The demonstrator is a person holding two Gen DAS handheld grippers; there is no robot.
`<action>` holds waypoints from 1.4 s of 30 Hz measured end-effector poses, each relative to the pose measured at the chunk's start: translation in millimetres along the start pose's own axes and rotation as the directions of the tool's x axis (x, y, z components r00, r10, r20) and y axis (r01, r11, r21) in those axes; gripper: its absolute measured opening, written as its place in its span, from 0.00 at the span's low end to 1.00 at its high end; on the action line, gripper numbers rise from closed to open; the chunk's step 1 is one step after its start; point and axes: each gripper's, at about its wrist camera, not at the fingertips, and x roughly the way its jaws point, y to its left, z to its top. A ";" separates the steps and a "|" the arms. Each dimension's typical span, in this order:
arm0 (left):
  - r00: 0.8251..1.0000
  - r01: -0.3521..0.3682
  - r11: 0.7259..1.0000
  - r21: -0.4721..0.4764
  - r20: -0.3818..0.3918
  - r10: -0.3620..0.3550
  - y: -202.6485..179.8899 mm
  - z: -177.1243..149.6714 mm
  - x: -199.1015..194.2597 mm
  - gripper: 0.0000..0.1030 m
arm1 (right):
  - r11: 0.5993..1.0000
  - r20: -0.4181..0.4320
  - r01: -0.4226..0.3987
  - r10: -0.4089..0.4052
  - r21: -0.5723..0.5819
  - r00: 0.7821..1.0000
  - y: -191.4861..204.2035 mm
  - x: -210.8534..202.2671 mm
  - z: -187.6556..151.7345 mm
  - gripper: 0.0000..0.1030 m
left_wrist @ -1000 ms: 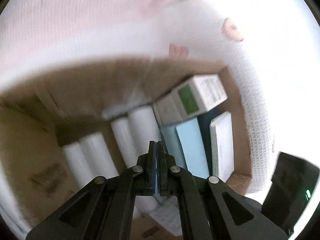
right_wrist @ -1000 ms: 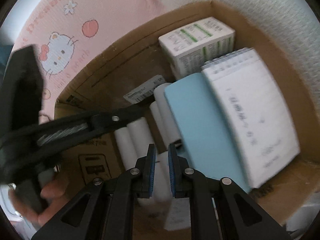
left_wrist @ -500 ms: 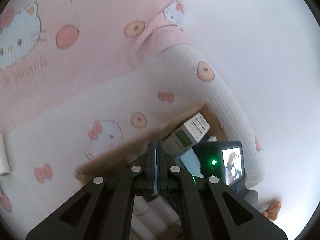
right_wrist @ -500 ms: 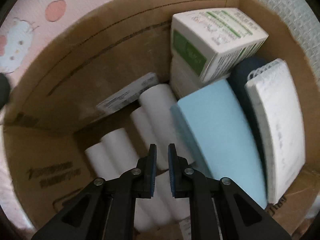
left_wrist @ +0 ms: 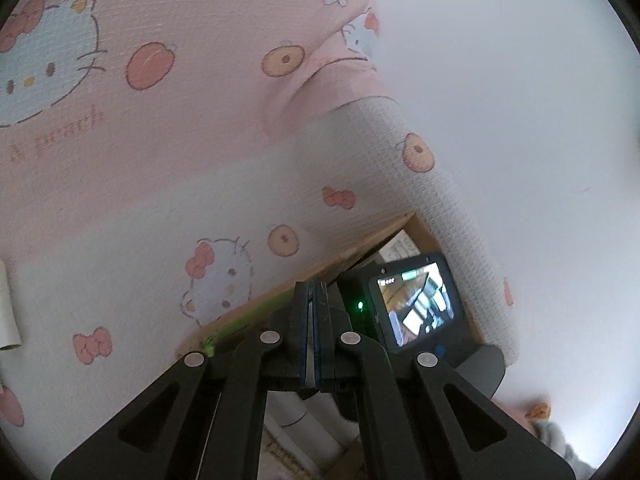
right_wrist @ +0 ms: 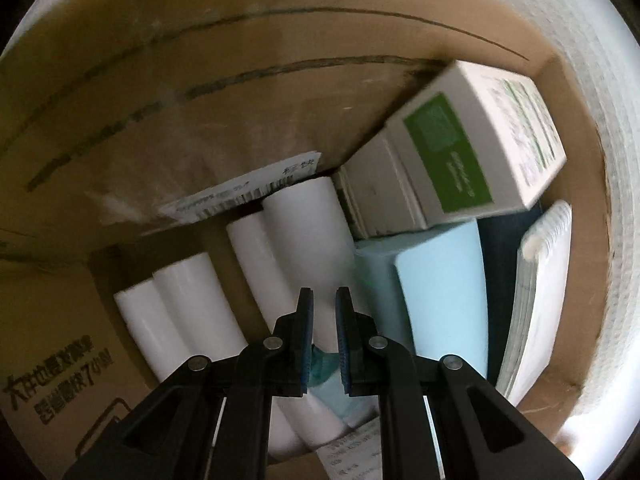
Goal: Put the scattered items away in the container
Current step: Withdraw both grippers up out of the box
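Cardboard is filling my right wrist view: the box [right_wrist: 280,92] is already holding most of the clutter. White rolls [right_wrist: 192,304] are lying side by side on its floor, a green-and-white carton [right_wrist: 472,140] is leaning in the far corner, and a pale blue pad [right_wrist: 440,292] and a white notebook [right_wrist: 540,300] are standing on edge along the right wall.

I am holding the right gripper [right_wrist: 323,308] steeply down into the box, its jaws nearly together with only a thin gap and nothing caught between them. The left gripper [left_wrist: 312,304] is looking out over the patterned blanket [left_wrist: 160,160], jaws pressed fully together and empty.

One more white roll [left_wrist: 8,304] is lying out on the blanket at the left edge, half cut off, so I judge the tidying mostly done but not finished.

My own right-hand device [left_wrist: 416,304] is blocking the box from the left view, and the box's near corner is hiding behind the gripper arms. Print on the labels is too smeared to read.
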 end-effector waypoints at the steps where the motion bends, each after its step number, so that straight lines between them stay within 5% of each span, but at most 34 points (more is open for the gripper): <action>1: 1.000 -0.008 1.000 0.001 0.003 0.008 0.5 -0.5 -1.1 0.00 | 1.000 -0.005 0.002 -0.002 0.001 1.000 0.0 0.9 1.8 0.08; 11: 1.000 0.004 0.999 -0.045 0.000 -0.004 4.3 -2.6 -16.9 0.00 | 1.000 0.016 0.023 -0.023 -0.009 1.000 6.1 -1.2 6.8 0.09; 16: 1.000 -0.014 1.000 -0.008 -0.005 0.014 -6.0 -5.8 -18.8 0.00 | 0.972 0.028 -0.221 0.219 0.077 0.975 -13.8 -17.0 -4.5 0.09; 19: 0.999 -0.027 1.000 -0.001 -0.017 0.027 -11.0 -6.7 -15.9 0.00 | 0.976 0.076 -0.211 0.207 0.057 0.975 -18.0 -31.5 -15.5 0.09; 28: 0.997 -0.066 0.998 0.014 -0.035 0.066 -28.7 -16.5 -17.4 0.00 | 0.934 0.111 -0.353 0.346 0.054 0.932 -29.1 -53.2 -38.9 0.09; 33: 0.995 -0.094 0.996 0.012 -0.026 0.094 -40.1 -22.7 -20.6 0.00 | 0.948 0.214 -0.317 0.312 -0.009 0.926 -35.0 -90.9 -55.7 0.09; 42: 0.989 -0.142 0.987 0.078 -0.016 0.144 -67.8 -47.3 -31.9 0.26 | 0.956 0.342 -0.290 0.288 -0.047 0.894 -49.2 -119.8 -107.6 0.08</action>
